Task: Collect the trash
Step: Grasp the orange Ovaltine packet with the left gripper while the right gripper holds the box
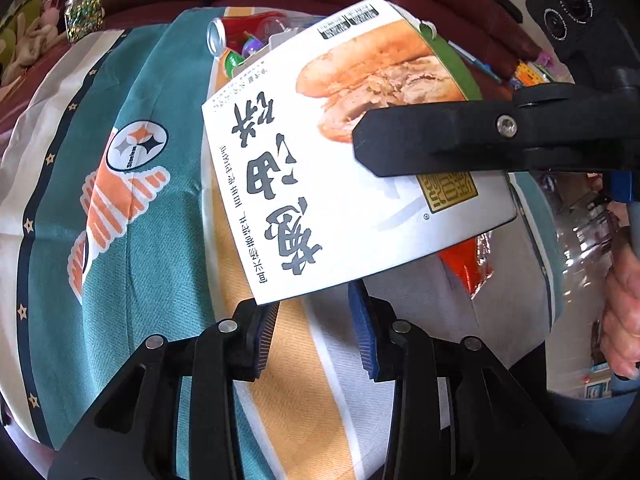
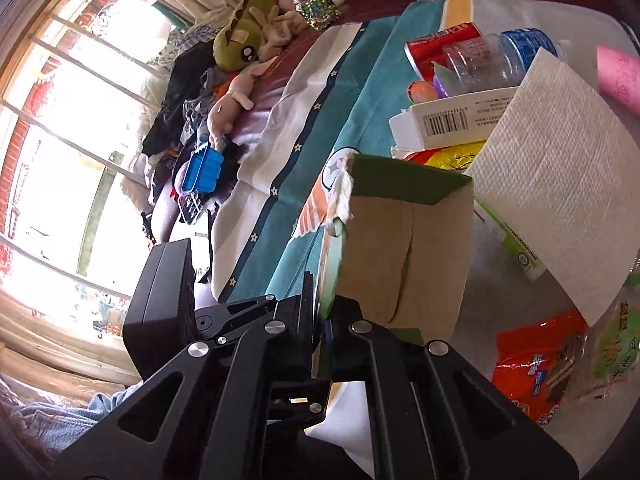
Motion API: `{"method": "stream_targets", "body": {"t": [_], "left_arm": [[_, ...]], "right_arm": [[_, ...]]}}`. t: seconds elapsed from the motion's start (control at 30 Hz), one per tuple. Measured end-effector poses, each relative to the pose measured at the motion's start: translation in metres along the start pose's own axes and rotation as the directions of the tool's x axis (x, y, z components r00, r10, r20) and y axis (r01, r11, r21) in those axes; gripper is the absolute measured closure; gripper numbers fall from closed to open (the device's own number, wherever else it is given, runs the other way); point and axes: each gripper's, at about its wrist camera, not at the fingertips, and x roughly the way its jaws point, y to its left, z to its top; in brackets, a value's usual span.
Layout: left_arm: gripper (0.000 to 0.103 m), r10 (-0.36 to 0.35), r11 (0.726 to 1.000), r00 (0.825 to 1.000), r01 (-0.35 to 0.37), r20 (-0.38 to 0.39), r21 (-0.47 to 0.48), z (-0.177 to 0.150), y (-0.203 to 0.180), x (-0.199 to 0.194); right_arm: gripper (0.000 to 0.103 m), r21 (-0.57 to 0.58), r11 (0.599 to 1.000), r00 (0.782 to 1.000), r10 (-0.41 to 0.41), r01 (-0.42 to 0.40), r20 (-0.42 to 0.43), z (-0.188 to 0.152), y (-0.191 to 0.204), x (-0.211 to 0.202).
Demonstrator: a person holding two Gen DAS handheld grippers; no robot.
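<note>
A: Food box [image 1: 344, 160], flattened white card printed with a sandwich, hangs in the air over a teal patterned cloth [image 1: 140, 240], pinched at one edge by the right gripper [image 1: 360, 148], whose jaws are clamped on the card. The left gripper [image 1: 316, 336] waits just below the box's lower corner, jaws apart and holding nothing.

B: Where is the risk?

A: The hold is thin. In the right wrist view the right gripper [image 2: 322, 320] grips only the box's [image 2: 400, 248] edge, so the card could pivot or slip out if swung quickly. A torn flap at its upper corner also looks ready to catch on something.

B: And the heap behind it?

A: Crowded. A red can [image 2: 436, 46], a clear plastic bottle [image 2: 500, 60], a white carton [image 2: 444, 120], a paper towel [image 2: 552, 184] and an orange snack wrapper [image 2: 536, 360] lie close together. A careless sweep of the box could knock the can or bottle rolling across the cloth.

B: Could the grippers collide?

A: Possibly; they are near each other, and a closing move by the left could strike the right's finger instead of the card.
</note>
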Motion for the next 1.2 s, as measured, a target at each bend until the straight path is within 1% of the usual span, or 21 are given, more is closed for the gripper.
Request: {"method": "stream_targets", "body": {"t": [0.07, 0.13, 0.2, 0.27, 0.33, 0.43, 0.5, 0.6, 0.63, 0.7, 0.73, 0.8, 0.87, 0.97, 1.03, 1.07, 1.1, 1.13, 1.17, 1.2], "left_arm": [[0.067, -0.004, 1.0, 1.0, 0.004, -0.002, 0.006, -0.002, -0.005, -0.003], [0.066, -0.004, 1.0, 1.0, 0.004, 0.008, 0.005, -0.004, -0.009, -0.009], [0.065, 0.005, 1.0, 1.0, -0.005, 0.027, 0.0, -0.003, -0.011, -0.016], [0.061, 0.005, 1.0, 0.999, -0.005, 0.041, 0.003, -0.003, -0.017, -0.023], [0.054, 0.009, 1.0, 0.999, -0.01, 0.047, 0.017, 0.001, -0.025, -0.025], [0.052, -0.004, 0.999, 0.999, 0.002, 0.047, 0.052, 0.01, -0.04, -0.021], [0.052, -0.016, 0.997, 0.999, 0.013, 0.029, 0.08, 0.014, -0.054, -0.012], [0.052, -0.032, 0.992, 0.999, 0.034, -0.018, 0.119, 0.018, -0.072, 0.007], [0.05, -0.04, 0.991, 0.998, 0.045, -0.039, 0.126, 0.018, -0.078, 0.014], [0.046, -0.072, 0.986, 0.994, 0.083, -0.078, 0.145, 0.017, -0.093, 0.025], [0.045, -0.08, 0.983, 0.992, 0.095, -0.093, 0.16, 0.016, -0.101, 0.029], [0.042, -0.079, 0.976, 0.99, 0.101, -0.118, 0.195, 0.013, -0.117, 0.038], [0.038, -0.053, 0.973, 0.989, 0.082, -0.137, 0.216, 0.011, -0.128, 0.048], [0.038, -0.015, 0.978, 0.987, 0.048, -0.158, 0.205, 0.014, -0.134, 0.065], [0.037, -0.006, 0.977, 0.991, 0.034, -0.131, 0.209, 0.016, -0.138, 0.066], [0.038, 0.004, 0.978, 0.992, 0.023, -0.128, 0.209, 0.016, -0.14, 0.067], [0.049, 0.01, 0.978, 0.992, 0.015, -0.123, 0.207, 0.016, -0.142, 0.067], [0.063, 0.016, 0.977, 0.993, 0.008, -0.114, 0.211, 0.015, -0.143, 0.065], [0.069, 0.021, 0.977, 0.995, 0.0, -0.099, 0.214, 0.016, -0.145, 0.062], [0.081, 0.024, 0.976, 0.996, -0.005, -0.085, 0.216, 0.015, -0.145, 0.057]], "right_arm": [[0.099, 0.013, 0.999, 0.999, -0.034, 0.033, 0.008, -0.004, -0.001, -0.003], [0.1, 0.029, 0.996, 0.996, -0.084, 0.083, 0.033, -0.011, -0.003, -0.011], [0.1, 0.045, 0.995, 0.992, -0.098, 0.094, 0.083, -0.017, -0.003, -0.032], [0.1, 0.063, 0.994, 0.985, -0.101, 0.093, 0.139, -0.022, -0.006, -0.058], [0.1, 0.071, 0.99, 0.971, -0.133, 0.121, 0.201, -0.026, -0.007, -0.087], [0.1, 0.113, 0.98, 0.946, -0.186, 0.161, 0.267, -0.033, -0.018, -0.123], [0.1, 0.156, 0.971, 0.93, -0.221, 0.181, 0.295, -0.039, -0.033, -0.142], [0.1, 0.22, 0.955, 0.91, -0.262, 0.197, 0.322, -0.052, -0.056, -0.163], [0.1, 0.238, 0.95, 0.904, -0.275, 0.203, 0.328, -0.056, -0.063, -0.168], [0.1, 0.265, 0.942, 0.895, -0.289, 0.204, 0.339, -0.064, -0.073, -0.177], [0.1, 0.277, 0.938, 0.891, -0.299, 0.208, 0.342, -0.068, -0.078, -0.181], [0.1, 0.297, 0.931, 0.885, -0.313, 0.214, 0.345, -0.074, -0.087, -0.186], [0.1, 0.314, 0.927, 0.885, -0.314, 0.207, 0.343, -0.079, -0.095, -0.189], [0.1, 0.332, 0.921, 0.882, -0.321, 0.205, 0.344, -0.087, -0.103, -0.192], [0.1, 0.34, 0.919, 0.882, -0.321, 0.201, 0.346, -0.091, -0.107, -0.195], [0.1, 0.343, 0.918, 0.882, -0.321, 0.199, 0.347, -0.093, -0.108, -0.196], [0.1, 0.346, 0.917, 0.882, -0.32, 0.197, 0.347, -0.094, -0.11, -0.197], [0.1, 0.349, 0.917, 0.881, -0.32, 0.196, 0.347, -0.096, -0.111, -0.197], [0.1, 0.35, 0.916, 0.881, -0.322, 0.196, 0.348, -0.098, -0.111, -0.198], [0.1, 0.353, 0.915, 0.88, -0.323, 0.196, 0.349, -0.099, -0.112, -0.198]]}}
